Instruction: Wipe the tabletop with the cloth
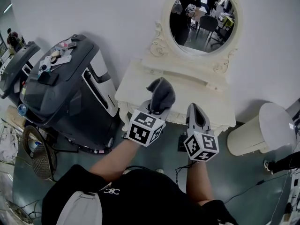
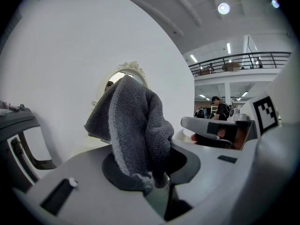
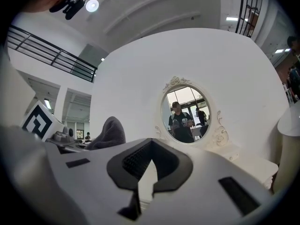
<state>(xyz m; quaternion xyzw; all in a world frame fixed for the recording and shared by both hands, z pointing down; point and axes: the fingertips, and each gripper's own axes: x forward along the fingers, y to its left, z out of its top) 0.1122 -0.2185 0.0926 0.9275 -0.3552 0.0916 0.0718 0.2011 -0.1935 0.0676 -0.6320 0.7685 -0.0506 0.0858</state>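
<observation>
Left gripper (image 2: 154, 182) is clenched on the grey cloth (image 2: 136, 125), which bunches upright above its jaws, at mid-frame in the head view over the front edge of the white dressing table (image 1: 140, 86). Right gripper (image 3: 143, 172), just to its right, has its jaws drawn nearly together on nothing. A white lidded bin (image 1: 255, 130) stands at lower right, its contents hidden. At upper left, a dark machine (image 1: 70, 88) carries small items on top. An oval mirror (image 1: 204, 15) backs the table.
</observation>
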